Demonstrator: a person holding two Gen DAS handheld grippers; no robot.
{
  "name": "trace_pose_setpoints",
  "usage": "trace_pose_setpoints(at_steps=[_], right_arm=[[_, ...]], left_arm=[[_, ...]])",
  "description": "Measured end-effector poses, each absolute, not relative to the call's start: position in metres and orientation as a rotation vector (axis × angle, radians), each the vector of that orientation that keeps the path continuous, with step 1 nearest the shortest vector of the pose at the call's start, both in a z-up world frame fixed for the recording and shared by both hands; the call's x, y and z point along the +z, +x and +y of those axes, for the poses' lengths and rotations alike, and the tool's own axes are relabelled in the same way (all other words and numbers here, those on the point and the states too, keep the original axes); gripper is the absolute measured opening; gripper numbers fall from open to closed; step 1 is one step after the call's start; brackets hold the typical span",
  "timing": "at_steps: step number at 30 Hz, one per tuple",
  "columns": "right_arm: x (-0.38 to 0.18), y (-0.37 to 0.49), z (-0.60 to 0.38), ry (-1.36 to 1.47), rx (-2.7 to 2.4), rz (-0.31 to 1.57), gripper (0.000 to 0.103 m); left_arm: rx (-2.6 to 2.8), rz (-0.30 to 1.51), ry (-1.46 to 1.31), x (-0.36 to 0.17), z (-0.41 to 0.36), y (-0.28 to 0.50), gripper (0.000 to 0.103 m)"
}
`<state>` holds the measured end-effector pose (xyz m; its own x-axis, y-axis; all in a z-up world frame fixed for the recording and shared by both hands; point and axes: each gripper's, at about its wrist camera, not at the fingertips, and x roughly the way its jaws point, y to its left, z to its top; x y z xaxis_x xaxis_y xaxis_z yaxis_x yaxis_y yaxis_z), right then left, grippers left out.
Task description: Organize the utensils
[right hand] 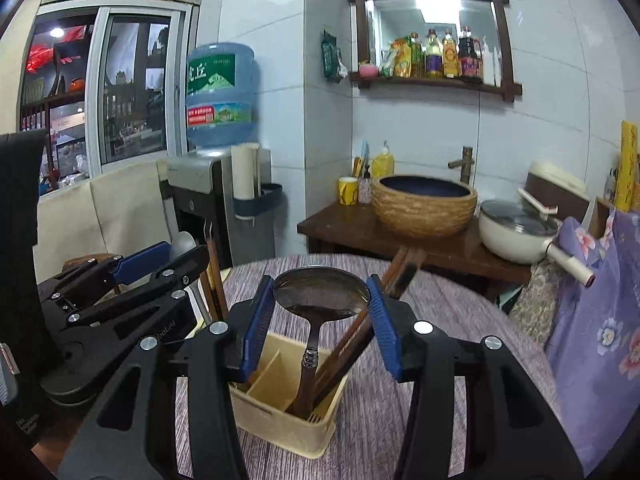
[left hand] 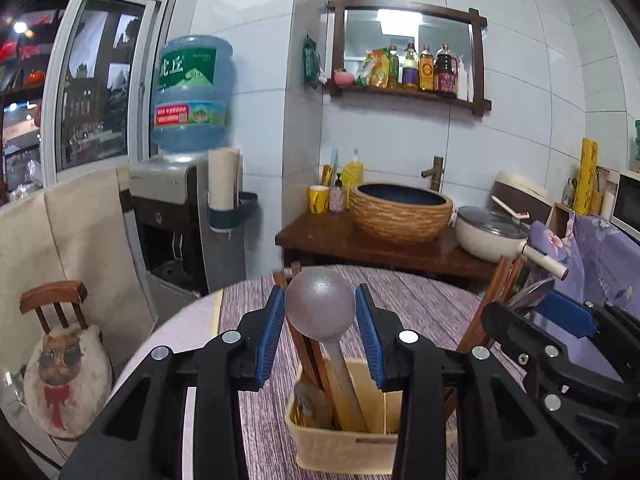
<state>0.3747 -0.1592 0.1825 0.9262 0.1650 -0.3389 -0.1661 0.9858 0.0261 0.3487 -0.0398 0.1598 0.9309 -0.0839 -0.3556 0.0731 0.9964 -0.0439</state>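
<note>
A woven basin [left hand: 401, 211] sits on a dark wooden counter [left hand: 320, 236]. Left of the basin stands a yellow mug [left hand: 319, 199]; right of it, a lidded white pot [left hand: 490, 232]. Above the basin hangs a bottle-filled shelf [left hand: 408, 94]. Far left stands a water dispenser [left hand: 176, 216].

Counts from both views:

- 2 tools: left tool [left hand: 321, 334], right tool [right hand: 321, 320].
- 1 cream utensil box [right hand: 280, 424] on the near surface [right hand: 460, 320], with at least 2 compartments.
- 2 metal ladles: grey ladle [left hand: 320, 304] on the left, dark ladle [right hand: 320, 294] on the right.
- Brown chopsticks [right hand: 344, 356] in the box: several, exact count unclear.
- 1 woven basin [right hand: 424, 210] at the far side, 1 tap [right hand: 464, 164].
- 1 white pan [right hand: 516, 236] with lid, far right.
- 1 yellow cup [right hand: 348, 191].
- 1 water jug [right hand: 220, 94] on 1 dispenser [right hand: 200, 196].
- 1 wall shelf [right hand: 436, 38]; 4 bottles [right hand: 452, 58] clearly visible on it, other packets uncounted.
- 1 small wooden chair [left hand: 56, 304], far left.
</note>
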Motion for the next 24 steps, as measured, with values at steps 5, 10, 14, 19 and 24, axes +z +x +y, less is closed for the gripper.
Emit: trace_pose_setpoints(at_steps=[5, 10, 14, 19, 24], right_arm=[[0.148, 0.377, -0.158, -0.006, 0.176, 0.407, 0.048], [0.126, 0.378, -0.163, 0.020, 0.176, 0.431, 0.048], [0.123, 0.375, -0.167, 0.031, 0.183, 0.427, 0.052], [0.134, 0.356, -0.177, 0.047, 0.184, 0.382, 0.065], [0.140, 0.320, -0.190, 0.071, 0.202, 0.343, 0.080]], left_arm=[[-0.089, 0.410, -0.026, 0.138, -0.039, 0.349, 0.036], [-0.099, 0.451, -0.038, 0.125, -0.034, 0.353, 0.037], [-0.105, 0.463, -0.047, 0.121, -0.032, 0.349, 0.037], [-0.120, 0.434, -0.070, 0.129, -0.027, 0.330, 0.053], [-0.122, 0.382, -0.065, 0.137, -0.024, 0.296, 0.071]])
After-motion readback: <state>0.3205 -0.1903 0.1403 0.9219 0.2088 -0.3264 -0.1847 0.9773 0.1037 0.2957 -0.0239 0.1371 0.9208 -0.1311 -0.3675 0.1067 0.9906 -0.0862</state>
